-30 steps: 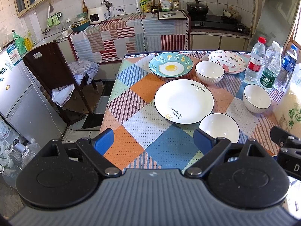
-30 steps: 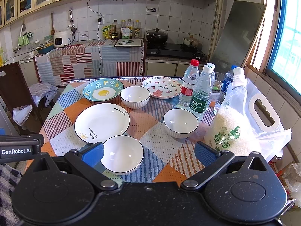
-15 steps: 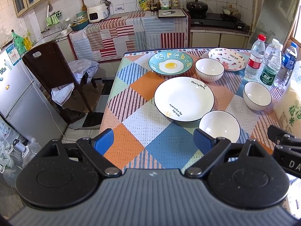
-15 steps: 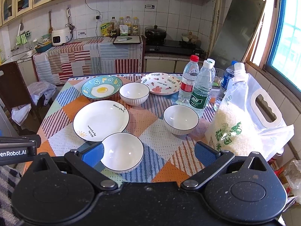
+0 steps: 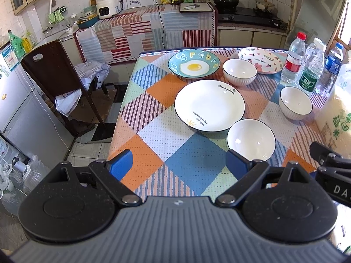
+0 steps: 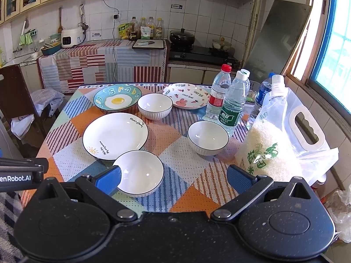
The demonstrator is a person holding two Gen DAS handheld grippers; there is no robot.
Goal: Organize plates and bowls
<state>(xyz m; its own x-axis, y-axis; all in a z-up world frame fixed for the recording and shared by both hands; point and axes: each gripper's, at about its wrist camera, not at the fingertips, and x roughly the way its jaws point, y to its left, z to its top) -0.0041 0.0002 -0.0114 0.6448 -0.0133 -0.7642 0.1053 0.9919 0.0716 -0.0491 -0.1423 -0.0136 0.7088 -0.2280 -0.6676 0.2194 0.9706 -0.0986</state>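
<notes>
A large white plate (image 5: 209, 105) (image 6: 115, 134) lies mid-table. A teal egg plate (image 5: 194, 64) (image 6: 117, 99) and a pink patterned plate (image 5: 261, 60) (image 6: 186, 95) lie at the far edge. Three white bowls stand around: near (image 5: 251, 140) (image 6: 139, 173), far (image 5: 239, 71) (image 6: 154, 105), right (image 5: 295, 102) (image 6: 207, 139). My left gripper (image 5: 178, 166) is open and empty above the near table edge. My right gripper (image 6: 173, 177) is open and empty, its left finger beside the near bowl.
Three water bottles (image 6: 230, 103) and a bag of rice (image 6: 272, 140) stand along the table's right side. A dark wooden chair (image 5: 54, 81) with cloth stands left of the table. A fridge (image 5: 15, 100) is at far left. Counter and stove lie behind.
Both grippers have drifted slightly; the table looks a little lower and nearer in both views. Both grippers remain open. No dish has moved.
</notes>
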